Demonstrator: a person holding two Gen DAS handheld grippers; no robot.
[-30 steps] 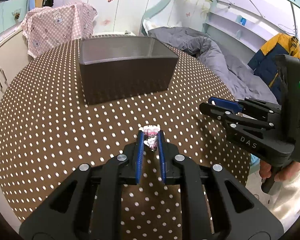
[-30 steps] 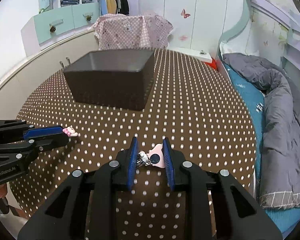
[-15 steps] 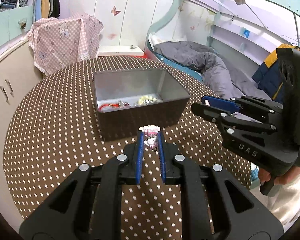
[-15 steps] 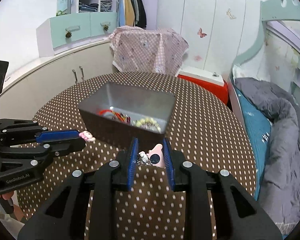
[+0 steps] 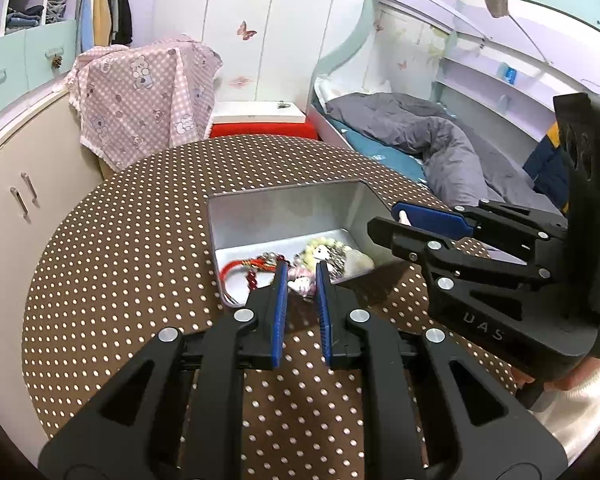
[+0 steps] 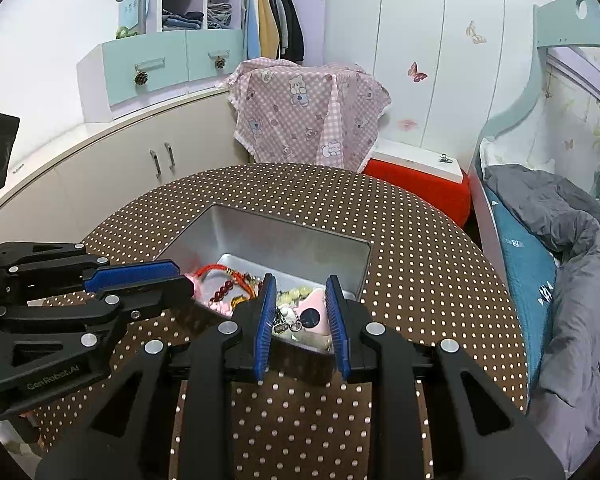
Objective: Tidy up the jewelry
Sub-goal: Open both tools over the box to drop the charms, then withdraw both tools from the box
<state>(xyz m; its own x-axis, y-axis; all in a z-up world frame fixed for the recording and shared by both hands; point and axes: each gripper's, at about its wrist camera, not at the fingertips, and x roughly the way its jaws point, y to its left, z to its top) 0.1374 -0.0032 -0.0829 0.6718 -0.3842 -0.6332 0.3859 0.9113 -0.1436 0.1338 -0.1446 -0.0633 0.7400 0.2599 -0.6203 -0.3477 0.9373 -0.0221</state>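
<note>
In a pastel bedroom, a dotted brown worktop (image 5: pixel 112 264) carries a metal box (image 5: pixel 260 216) of jewelry. The left gripper (image 5: pixel 301 276) clamps a pink charm (image 5: pixel 302 283), the right gripper (image 6: pixel 301 306) a pink keychain (image 6: pixel 309 316), both poised over the box's near rim; next, each must reach in and release.

Matt metal tin (image 5: pixel 284 216) on dotted cloth (image 5: pixel 120 264).

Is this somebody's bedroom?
Most likely a child's bedroom: a bed with a rumpled grey duvet, butterfly stickers on white wardrobe doors, and hanging clothes in an open closet.
</note>
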